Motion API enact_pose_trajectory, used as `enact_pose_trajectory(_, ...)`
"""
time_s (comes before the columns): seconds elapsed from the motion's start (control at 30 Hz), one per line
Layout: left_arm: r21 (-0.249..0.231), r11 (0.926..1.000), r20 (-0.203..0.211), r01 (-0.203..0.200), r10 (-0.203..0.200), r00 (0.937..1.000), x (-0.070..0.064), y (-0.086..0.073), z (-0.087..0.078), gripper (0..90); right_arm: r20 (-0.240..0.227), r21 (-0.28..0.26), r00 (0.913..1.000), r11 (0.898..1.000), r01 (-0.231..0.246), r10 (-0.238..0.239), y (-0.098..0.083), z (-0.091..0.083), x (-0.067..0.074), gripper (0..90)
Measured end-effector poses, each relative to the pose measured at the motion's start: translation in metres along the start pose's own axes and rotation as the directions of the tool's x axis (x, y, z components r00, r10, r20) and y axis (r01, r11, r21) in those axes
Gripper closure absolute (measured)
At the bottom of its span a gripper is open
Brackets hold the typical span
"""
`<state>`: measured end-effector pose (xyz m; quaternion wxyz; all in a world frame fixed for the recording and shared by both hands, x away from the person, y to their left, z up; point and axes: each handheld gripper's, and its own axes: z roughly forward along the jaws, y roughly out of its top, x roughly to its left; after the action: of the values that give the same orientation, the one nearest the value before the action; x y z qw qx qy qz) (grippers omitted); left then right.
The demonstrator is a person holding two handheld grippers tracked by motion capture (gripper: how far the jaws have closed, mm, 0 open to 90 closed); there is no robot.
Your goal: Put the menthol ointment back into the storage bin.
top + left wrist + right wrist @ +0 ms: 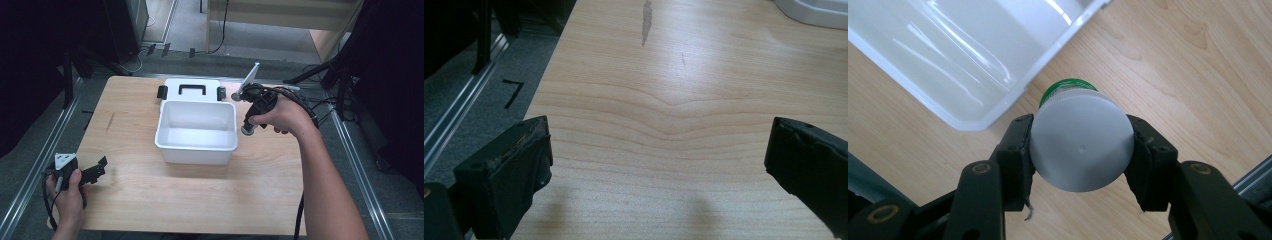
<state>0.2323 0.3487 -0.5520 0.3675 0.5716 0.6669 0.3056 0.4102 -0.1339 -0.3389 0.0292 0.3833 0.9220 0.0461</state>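
Observation:
My right gripper (1081, 145) is shut on a small jar with a white cap (1081, 142) and a green body, held above the wood beside the corner of the white bin (968, 65). From the high view, that right gripper (248, 129) hangs just past the bin's right wall (234, 125), the jar (247, 130) at its lower tip. The bin is open and looks empty. My left gripper (97, 169) rests near the table's front left corner, its jaws wide apart. In the left gripper view, my left gripper (659, 165) has only bare wood between its pads.
The bin's white lid (192, 90) with a black handle and two black latches lies flat behind the bin. A scuff mark (646, 20) marks the wooden table (150, 190) left of the bin. Metal rails and cables run along the table's sides.

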Motion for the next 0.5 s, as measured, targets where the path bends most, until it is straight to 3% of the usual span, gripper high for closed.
enact_pose_trajectory(0.5,0.001,1.0000,0.002,0.003,-0.003,1.0000,0.000,0.000,0.000,0.0,-0.005,-0.013,0.9989,0.999,0.047,-0.047,0.023,-0.005,0.016,51.5)
